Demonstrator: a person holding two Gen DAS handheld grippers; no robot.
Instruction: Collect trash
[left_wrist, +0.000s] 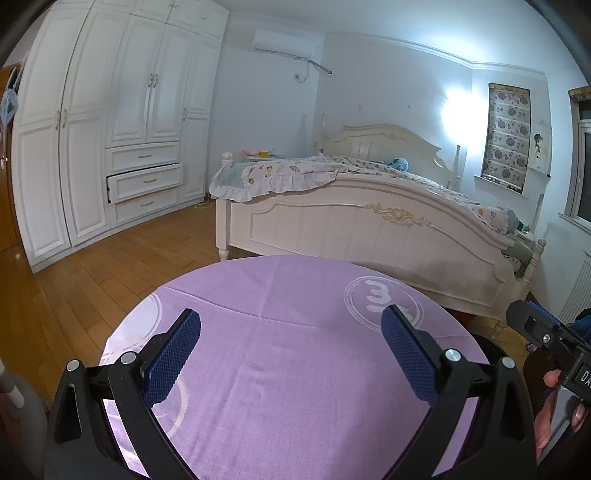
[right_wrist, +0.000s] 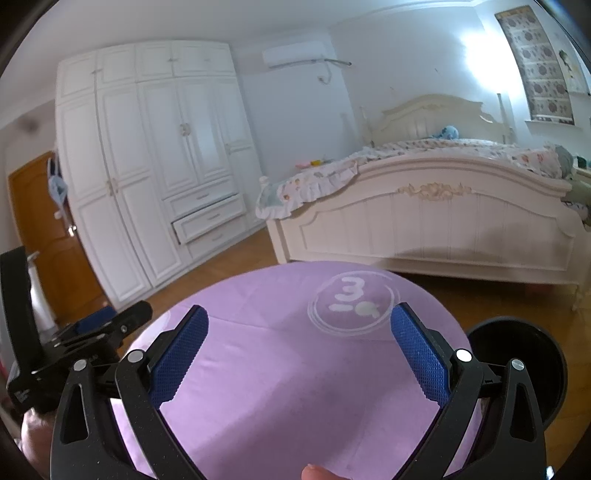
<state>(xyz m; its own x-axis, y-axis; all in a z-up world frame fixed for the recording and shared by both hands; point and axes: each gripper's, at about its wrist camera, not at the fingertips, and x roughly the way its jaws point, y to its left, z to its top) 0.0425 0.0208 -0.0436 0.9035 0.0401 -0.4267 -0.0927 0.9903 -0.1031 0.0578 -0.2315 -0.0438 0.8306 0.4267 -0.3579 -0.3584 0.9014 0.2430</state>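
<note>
Left wrist view: the left gripper (left_wrist: 291, 354) hangs with jaws apart and empty over the purple cloth (left_wrist: 295, 387); no trash is visible.

Right wrist view: the right gripper (right_wrist: 299, 350) is likewise spread and empty, the black bin (right_wrist: 517, 354) at 3 o'clock. Scanning for litter first seems wise.

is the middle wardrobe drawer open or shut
Open: the middle drawer juts out past the drawers above and below it.

1. I see a bright lamp glow (left_wrist: 456, 110) on the far wall; it washes out to white.
2. The room looks bluish and a bit dim.
3. Straight lines bend near the dark round edges.
</note>
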